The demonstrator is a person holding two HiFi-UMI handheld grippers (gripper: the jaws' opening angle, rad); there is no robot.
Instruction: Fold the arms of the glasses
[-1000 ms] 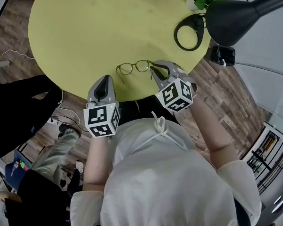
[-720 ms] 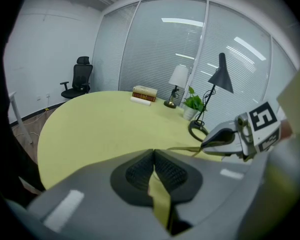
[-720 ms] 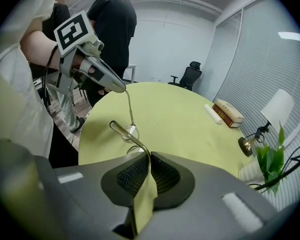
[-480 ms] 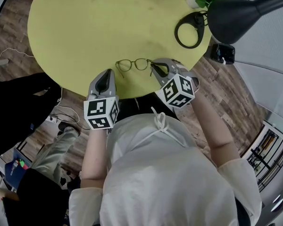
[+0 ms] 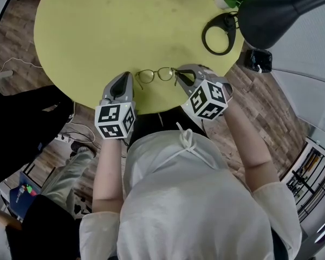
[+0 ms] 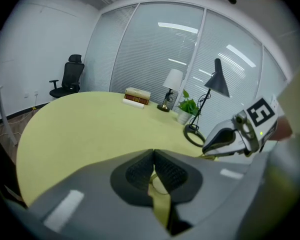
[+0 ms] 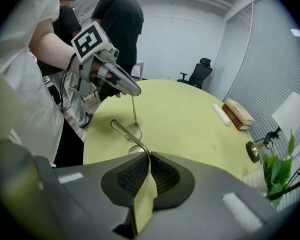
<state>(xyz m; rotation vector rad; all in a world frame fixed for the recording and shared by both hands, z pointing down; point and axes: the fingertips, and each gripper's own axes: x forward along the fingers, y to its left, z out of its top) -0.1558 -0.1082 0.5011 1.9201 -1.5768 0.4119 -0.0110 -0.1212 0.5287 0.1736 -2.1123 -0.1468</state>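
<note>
The yellow table (image 5: 97,31) fills most of the head view, and everything that matters sits at its near edge. Over that edge the right gripper (image 7: 149,156) has its jaws closed on one arm (image 7: 128,135) of the glasses (image 5: 145,76), pads pressed on the thin wire. The left gripper (image 6: 153,151) is also at the near edge, jaws together with nothing pinched that I can make out. Its tip is just beside the other arm (image 7: 134,109).

The glasses lie on the table close to that edge, arms not yet folded. I judge two risks. A shove from the closed left tip could skid off such a slim arm. With one arm clamped, it could instead twist the frame at the hinge — or nudge the pair over the table's edge.
</note>
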